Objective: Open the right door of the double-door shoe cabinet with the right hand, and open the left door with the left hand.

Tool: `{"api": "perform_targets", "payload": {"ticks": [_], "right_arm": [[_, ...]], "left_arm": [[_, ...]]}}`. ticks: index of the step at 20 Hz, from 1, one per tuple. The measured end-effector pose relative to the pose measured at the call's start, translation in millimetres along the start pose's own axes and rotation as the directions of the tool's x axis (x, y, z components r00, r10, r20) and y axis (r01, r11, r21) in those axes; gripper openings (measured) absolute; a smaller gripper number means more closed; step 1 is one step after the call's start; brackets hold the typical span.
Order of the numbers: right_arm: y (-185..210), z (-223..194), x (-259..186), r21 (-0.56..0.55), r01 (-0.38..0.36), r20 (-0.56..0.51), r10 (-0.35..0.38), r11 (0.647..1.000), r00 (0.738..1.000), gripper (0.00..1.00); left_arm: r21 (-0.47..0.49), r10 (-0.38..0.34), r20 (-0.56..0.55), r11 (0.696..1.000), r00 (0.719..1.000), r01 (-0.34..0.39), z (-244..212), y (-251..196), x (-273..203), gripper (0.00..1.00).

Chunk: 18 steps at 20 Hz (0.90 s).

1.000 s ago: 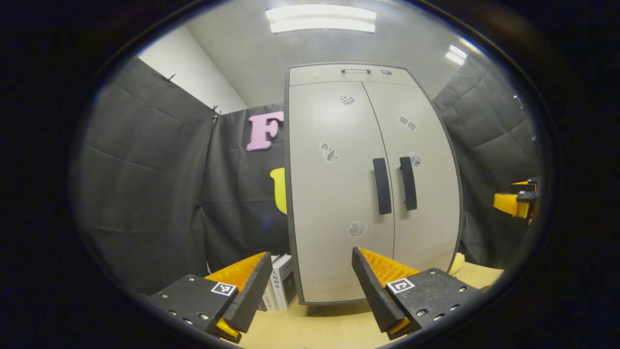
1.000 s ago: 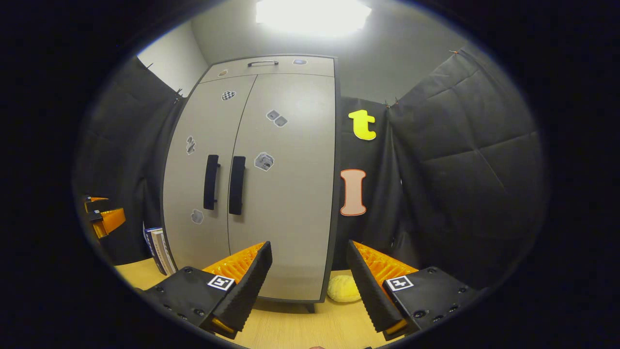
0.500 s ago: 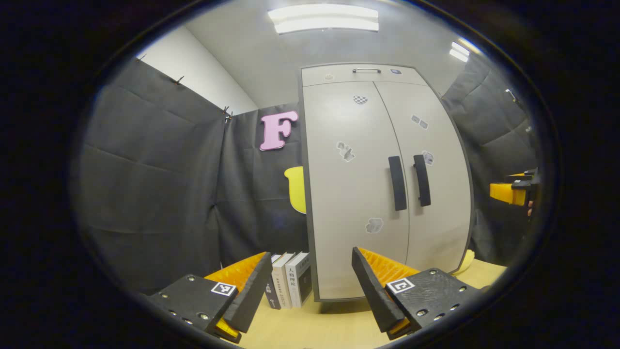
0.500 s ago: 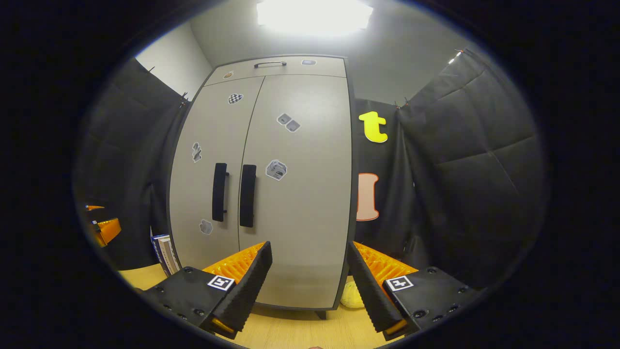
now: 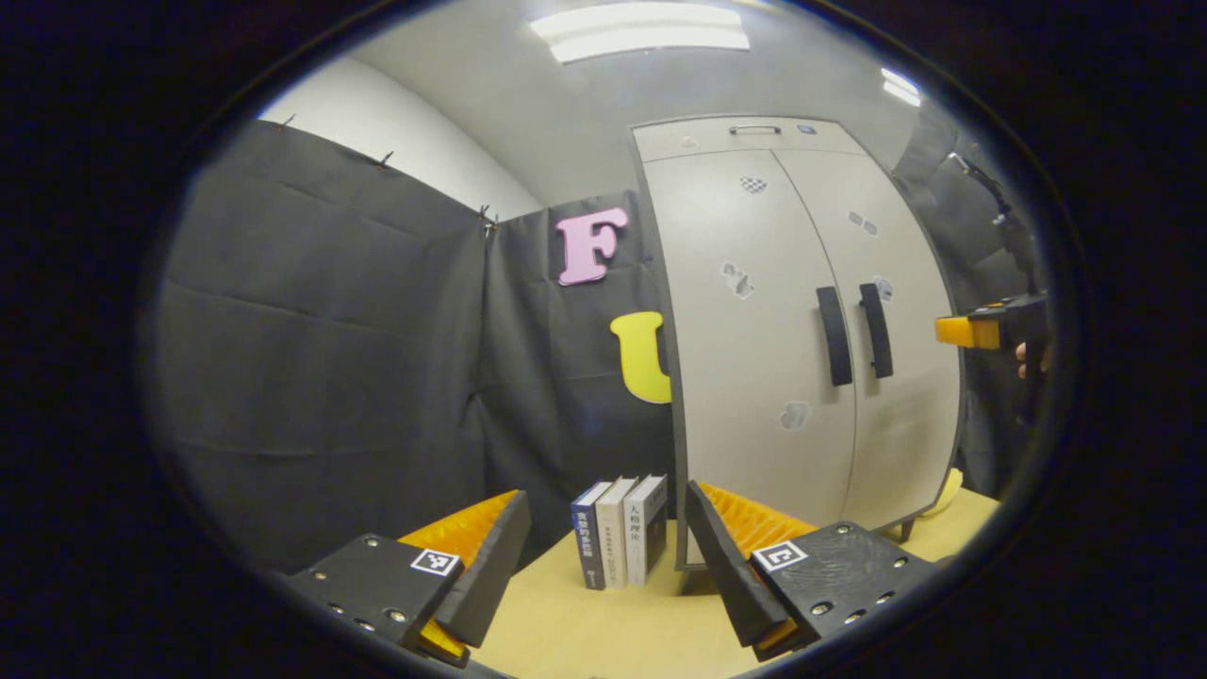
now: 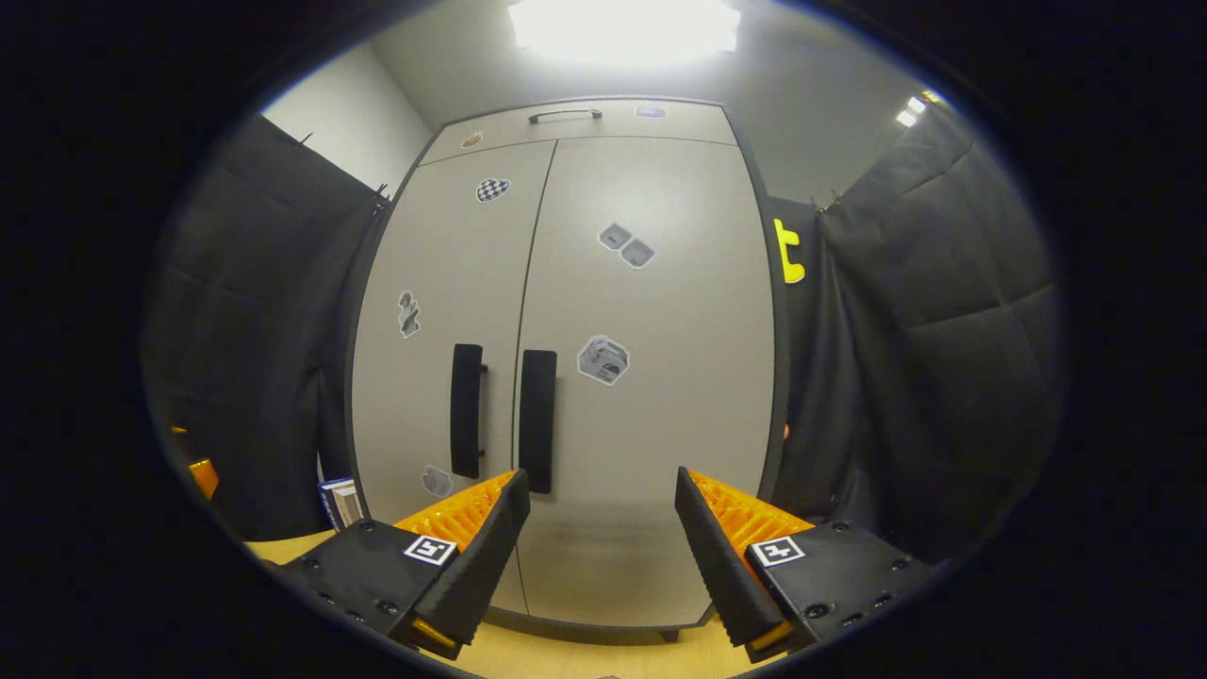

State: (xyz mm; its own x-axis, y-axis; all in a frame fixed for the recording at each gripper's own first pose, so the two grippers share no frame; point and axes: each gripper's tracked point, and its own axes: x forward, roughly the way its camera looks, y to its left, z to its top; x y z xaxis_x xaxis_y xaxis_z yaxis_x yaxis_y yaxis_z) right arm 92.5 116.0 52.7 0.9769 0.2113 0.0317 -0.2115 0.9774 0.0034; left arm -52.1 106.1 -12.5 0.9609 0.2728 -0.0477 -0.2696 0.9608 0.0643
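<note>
Shoe cabinet (image 6: pixel 566 377) stands on the tabletop (image 5: pixel 603 622), both doors closed. Right door (image 6: pixel 651 377) lies straight ahead of the right tongs (image 6: pixel 602 542); its handle (image 6: pixel 537 420) sits just above the left-hand finger in the right gripper view, apart from it. Left door (image 5: pixel 754 339) and its handle (image 5: pixel 833 336) are up and right of the left tongs (image 5: pixel 603 556), well apart. Both tongs wide open, holding nothing. Three books (image 5: pixel 620 530) stand upright beside the cabinet, between the left tongs' fingers. Spine writing too small to read. Stickers (image 6: pixel 603 360) on the doors, unreadable.
</note>
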Motion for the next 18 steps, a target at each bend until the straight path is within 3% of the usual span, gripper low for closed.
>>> {"api": "perform_targets", "payload": {"ticks": [8,9,10,14,18], "right_arm": [[20.7,12.7,50.1,0.066,0.005,-0.004,-0.004,0.998,1.0,0.98],[22.4,12.8,56.4,0.075,0.006,-0.01,-0.006,0.997,1.0,0.98],[23.7,13.7,62.8,0.085,0.005,-0.017,-0.004,0.996,1.0,0.97],[33.1,8.7,82.9,0.128,-0.001,-0.052,0.008,0.992,0.999,0.97],[44.7,1.8,99.3,0.132,-0.008,-0.092,0.02,0.991,0.996,0.81]], "left_arm": [[0.025,0.087,-0.031,0.996,0.996,-0.086,-14.3,40.1,-12.5,0.99],[0.026,0.094,-0.035,0.995,0.995,-0.093,-16.1,43.3,-12.4,0.94],[0.028,0.101,-0.037,0.995,0.994,-0.1,-17.3,47.4,-15.5,0.99],[0.026,0.124,-0.045,0.992,0.991,-0.123,-22.4,61.0,-19.1,0.99],[0.023,0.136,-0.056,0.991,0.989,-0.135,-27.3,70.5,-19.6,0.99]]}}
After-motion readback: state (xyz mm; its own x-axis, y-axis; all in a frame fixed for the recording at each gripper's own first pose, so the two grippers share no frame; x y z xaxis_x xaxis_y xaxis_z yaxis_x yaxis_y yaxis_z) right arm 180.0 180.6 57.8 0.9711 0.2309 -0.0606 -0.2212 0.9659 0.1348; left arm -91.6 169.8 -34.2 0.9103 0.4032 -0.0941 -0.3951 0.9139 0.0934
